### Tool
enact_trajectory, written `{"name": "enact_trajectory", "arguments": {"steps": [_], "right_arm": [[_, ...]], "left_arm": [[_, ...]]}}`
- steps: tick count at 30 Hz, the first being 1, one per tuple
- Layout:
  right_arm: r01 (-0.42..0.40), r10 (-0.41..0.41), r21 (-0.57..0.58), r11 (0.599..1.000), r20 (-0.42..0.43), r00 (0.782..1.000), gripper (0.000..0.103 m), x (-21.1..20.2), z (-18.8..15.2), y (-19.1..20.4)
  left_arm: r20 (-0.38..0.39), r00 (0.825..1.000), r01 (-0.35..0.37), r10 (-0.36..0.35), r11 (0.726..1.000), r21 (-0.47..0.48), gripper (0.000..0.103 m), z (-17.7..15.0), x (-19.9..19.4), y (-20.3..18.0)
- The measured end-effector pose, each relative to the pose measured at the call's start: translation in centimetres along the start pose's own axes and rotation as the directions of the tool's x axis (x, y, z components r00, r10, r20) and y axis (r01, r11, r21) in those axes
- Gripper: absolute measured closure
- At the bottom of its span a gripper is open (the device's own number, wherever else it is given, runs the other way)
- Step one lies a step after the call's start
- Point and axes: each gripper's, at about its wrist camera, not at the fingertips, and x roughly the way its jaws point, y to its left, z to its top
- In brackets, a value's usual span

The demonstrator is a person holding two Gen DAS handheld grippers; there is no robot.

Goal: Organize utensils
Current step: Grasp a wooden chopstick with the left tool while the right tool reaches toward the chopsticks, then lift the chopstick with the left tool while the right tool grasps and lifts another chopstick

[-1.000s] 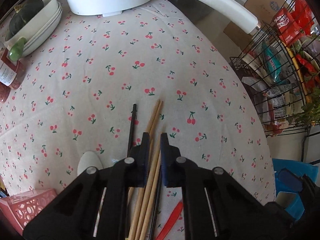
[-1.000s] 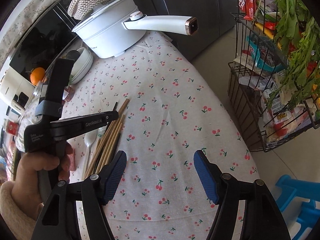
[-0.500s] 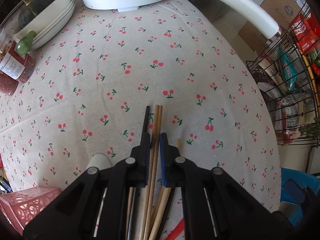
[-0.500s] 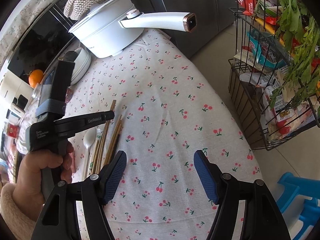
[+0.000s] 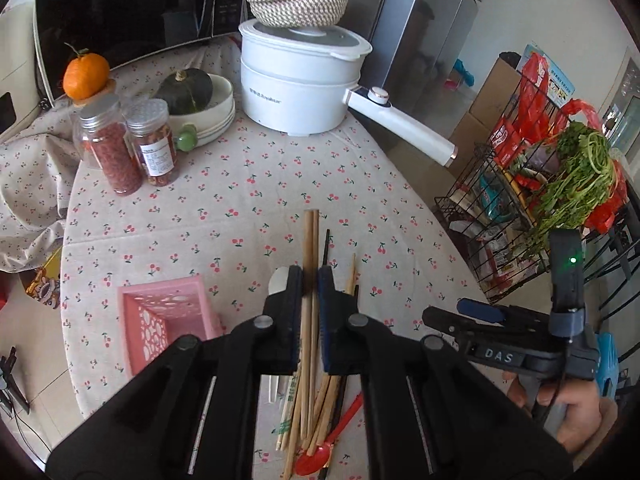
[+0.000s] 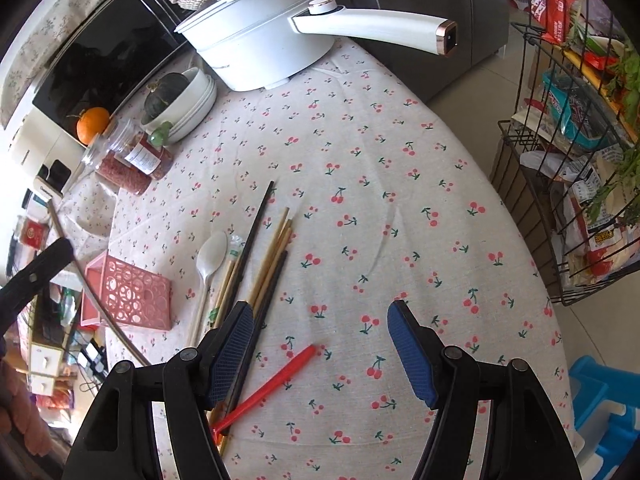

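Left gripper (image 5: 310, 280) clenched on a pair of wooden chopsticks (image 5: 310, 236), lifted clear of the utensil pile (image 6: 256, 264) on the desk (image 6: 400, 208), presumably bound for the pink basket (image 5: 160, 320). Right gripper (image 6: 320, 344) released, hovering beside the pile.

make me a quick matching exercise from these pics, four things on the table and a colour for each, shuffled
Things:
1. basket
2. pot
3. spoon at the near end of the pile
4. chopsticks in the left gripper

Colours:
a. white
b. light wood
c. pink
d. red

Pairs: 1-c, 2-a, 3-d, 4-b
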Motion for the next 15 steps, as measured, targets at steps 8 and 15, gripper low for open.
{"name": "enact_trajectory", "arguments": {"steps": [8,15], "right_arm": [[-0.06,0.06,-0.005,0.998,-0.07,0.996,0.056,4.0,0.1,3.4],[-0.046,0.046,-0.001,0.999,-0.103,0.994,0.077,7.6,1.2,5.5]], "left_arm": [[0.153,0.987,-0.046,0.053,0.998,-0.048,0.098,-3.7,-5.6,3.7],[0.173,0.984,-0.03,0.038,0.998,-0.048,0.098,-4.9,-7.5,5.1]]}}
